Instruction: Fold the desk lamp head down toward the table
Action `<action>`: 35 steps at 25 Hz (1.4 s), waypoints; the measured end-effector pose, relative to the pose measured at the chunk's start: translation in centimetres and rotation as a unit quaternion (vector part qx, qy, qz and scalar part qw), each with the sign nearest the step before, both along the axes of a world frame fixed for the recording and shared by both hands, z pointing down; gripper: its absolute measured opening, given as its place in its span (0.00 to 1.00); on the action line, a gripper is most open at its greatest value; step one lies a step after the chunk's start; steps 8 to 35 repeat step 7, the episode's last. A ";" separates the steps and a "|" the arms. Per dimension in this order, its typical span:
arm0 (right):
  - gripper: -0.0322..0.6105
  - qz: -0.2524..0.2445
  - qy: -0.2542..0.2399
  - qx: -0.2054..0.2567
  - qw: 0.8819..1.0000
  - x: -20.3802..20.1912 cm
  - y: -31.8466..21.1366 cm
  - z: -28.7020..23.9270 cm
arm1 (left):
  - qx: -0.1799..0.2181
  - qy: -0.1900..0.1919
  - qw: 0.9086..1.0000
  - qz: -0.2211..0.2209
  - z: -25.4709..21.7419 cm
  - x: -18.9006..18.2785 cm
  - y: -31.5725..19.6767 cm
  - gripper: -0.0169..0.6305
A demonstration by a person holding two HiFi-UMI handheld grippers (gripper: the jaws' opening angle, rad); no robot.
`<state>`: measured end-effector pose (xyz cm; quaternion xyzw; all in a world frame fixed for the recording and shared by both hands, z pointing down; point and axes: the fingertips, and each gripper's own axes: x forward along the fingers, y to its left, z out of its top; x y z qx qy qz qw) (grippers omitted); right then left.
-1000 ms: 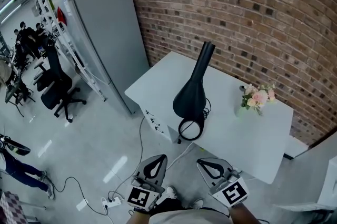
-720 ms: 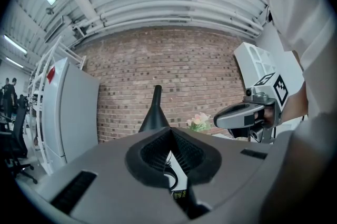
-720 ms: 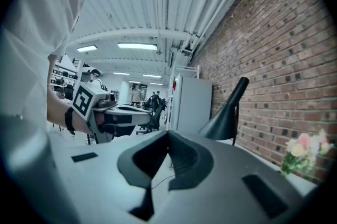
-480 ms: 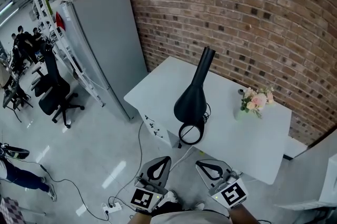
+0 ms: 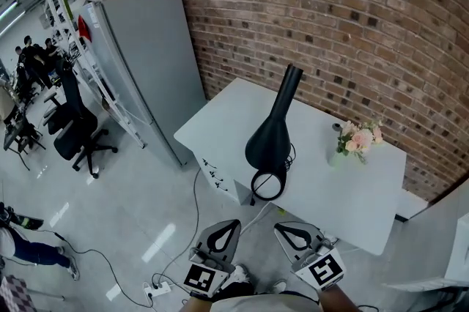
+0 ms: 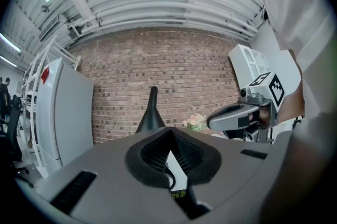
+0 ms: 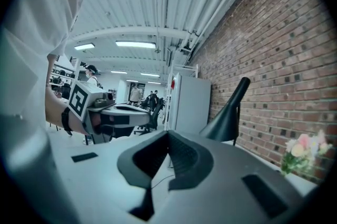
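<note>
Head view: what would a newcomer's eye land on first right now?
The black desk lamp, its cone head raised, standing near the front edge of the white table against the brick wall. Next, the pink flowers at the table's right, and the left gripper and right gripper below, shut and short of the table.

A: What is on the table from where you sit?
B: I see a white top; a black lamp stands on its ring base near the front edge, and pink flowers sit well apart, toward the right
</note>
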<state>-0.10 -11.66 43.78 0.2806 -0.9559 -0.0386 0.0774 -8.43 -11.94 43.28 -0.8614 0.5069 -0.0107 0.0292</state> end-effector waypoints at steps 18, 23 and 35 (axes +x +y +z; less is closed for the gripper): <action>0.08 0.027 -0.007 -0.003 1.000 0.4 -0.9 -0.5 | -0.002 0.002 1.000 -0.004 -0.1 -1.1 0.3 0.04; 0.08 0.027 -0.007 -0.003 1.000 0.4 -0.9 -0.5 | -0.002 0.002 1.000 -0.004 -0.1 -1.1 0.3 0.04; 0.08 0.027 -0.007 -0.003 1.000 0.4 -0.9 -0.5 | -0.002 0.002 1.000 -0.004 -0.1 -1.1 0.3 0.04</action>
